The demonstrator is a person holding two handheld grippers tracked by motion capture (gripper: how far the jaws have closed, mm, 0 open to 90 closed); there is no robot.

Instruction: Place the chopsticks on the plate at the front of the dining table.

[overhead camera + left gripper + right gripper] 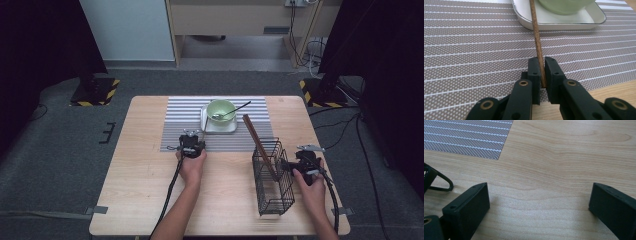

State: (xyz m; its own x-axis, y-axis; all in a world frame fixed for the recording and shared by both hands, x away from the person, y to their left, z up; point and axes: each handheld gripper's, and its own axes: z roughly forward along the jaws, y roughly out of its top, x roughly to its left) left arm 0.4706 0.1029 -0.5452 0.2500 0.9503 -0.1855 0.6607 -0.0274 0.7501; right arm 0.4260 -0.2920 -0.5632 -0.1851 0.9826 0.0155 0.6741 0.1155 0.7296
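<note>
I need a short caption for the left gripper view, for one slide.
Left tongs shut on a wooden chopstick over the striped mat, beside the white tray.

Left forearm reaches forward from the near edge; left hand holds the left tool, jaws pressed together, clamped on something thin. Right hand sits further right; right tool points leftward, jaws spread wide.

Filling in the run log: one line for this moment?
left gripper: shut on chopstick over striped mat | right gripper: open, beside wire basket | bowl on tray
</note>
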